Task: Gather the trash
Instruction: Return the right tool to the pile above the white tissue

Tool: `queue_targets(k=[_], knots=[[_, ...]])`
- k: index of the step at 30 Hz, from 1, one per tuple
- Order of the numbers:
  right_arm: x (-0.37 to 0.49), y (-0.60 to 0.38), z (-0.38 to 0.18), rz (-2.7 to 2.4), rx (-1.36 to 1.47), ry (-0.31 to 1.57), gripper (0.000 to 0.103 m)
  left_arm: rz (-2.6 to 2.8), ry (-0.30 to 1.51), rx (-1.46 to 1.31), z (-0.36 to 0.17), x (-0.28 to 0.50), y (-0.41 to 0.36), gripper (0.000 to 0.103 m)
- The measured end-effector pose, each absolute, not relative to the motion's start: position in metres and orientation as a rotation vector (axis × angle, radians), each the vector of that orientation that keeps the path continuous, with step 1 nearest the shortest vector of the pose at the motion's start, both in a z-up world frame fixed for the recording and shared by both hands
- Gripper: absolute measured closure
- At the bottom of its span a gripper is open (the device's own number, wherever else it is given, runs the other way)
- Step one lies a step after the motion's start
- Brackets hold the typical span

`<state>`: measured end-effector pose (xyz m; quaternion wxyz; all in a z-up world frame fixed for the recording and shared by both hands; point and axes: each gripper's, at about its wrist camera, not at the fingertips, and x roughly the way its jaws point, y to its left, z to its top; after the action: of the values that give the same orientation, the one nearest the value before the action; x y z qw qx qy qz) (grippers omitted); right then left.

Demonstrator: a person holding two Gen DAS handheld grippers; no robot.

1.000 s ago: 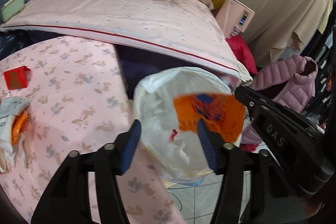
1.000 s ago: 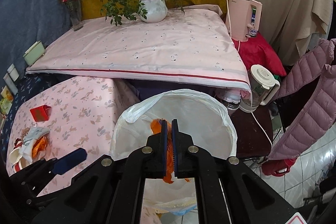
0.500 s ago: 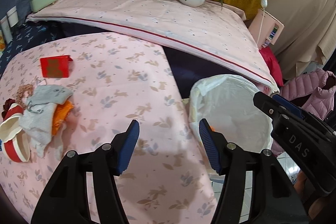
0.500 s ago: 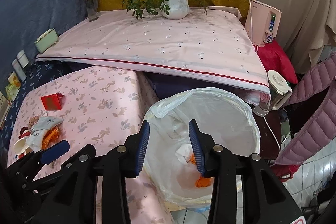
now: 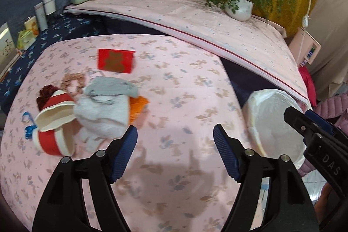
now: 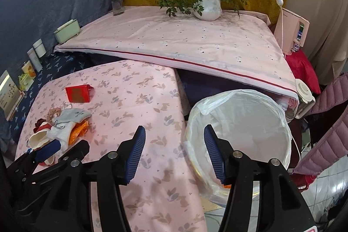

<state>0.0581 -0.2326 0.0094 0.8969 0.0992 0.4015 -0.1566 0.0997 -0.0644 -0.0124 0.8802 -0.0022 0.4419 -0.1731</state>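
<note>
Both sets of jaws have just been opening — your left gripper (image 5: 175, 137) and right gripper (image 6: 173, 138) stand apart with nothing between the pads.

Remaining trash sits in a heap ahead-left of the left fingers: crushed red-and-white paper cup (image 5: 54, 123), crumpled white-grey tissue wad (image 5: 102, 110), orange plastic wrapper (image 5: 138, 104), all touching. The white plastic-lined bin (image 6: 239, 129) is just right of the right fingers.

Risks:
- Pinch the wad and you may snag the pink floral tablecloth (image 5: 174, 84).
- The cup likely rolls off if nudged.
- The flat red card envelope (image 5: 115, 60) — hard to get under.
</note>
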Motion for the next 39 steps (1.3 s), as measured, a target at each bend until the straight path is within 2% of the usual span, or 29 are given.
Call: queue_targets(k=[4, 6, 7, 22, 39], knots=[[0.062, -0.209, 0.009, -0.281, 0.205, 0.839, 0.046, -0.300, 0.916, -0.005, -0.014, 0.101, -0.037, 0.030], [0.064, -0.196, 0.009, -0.264, 0.195, 0.841, 0.045, -0.254, 0.906, -0.003, -0.015, 0.101, -0.022, 0.020], [0.065, -0.190, 0.009, -0.255, 0.191, 0.842, 0.045, -0.238, 0.898, -0.003, -0.015, 0.100, -0.016, 0.019], [0.091, -0.108, -0.007, -0.129, 0.143, 0.898, 0.042, -0.056, 0.973, -0.059, -0.048, 0.118, 0.087, 0.016], [0.129, -0.057, -0.039, -0.066, 0.127, 0.970, 0.042, -0.025, 1.078, -0.211, -0.093, 0.148, 0.145, 0.015]])
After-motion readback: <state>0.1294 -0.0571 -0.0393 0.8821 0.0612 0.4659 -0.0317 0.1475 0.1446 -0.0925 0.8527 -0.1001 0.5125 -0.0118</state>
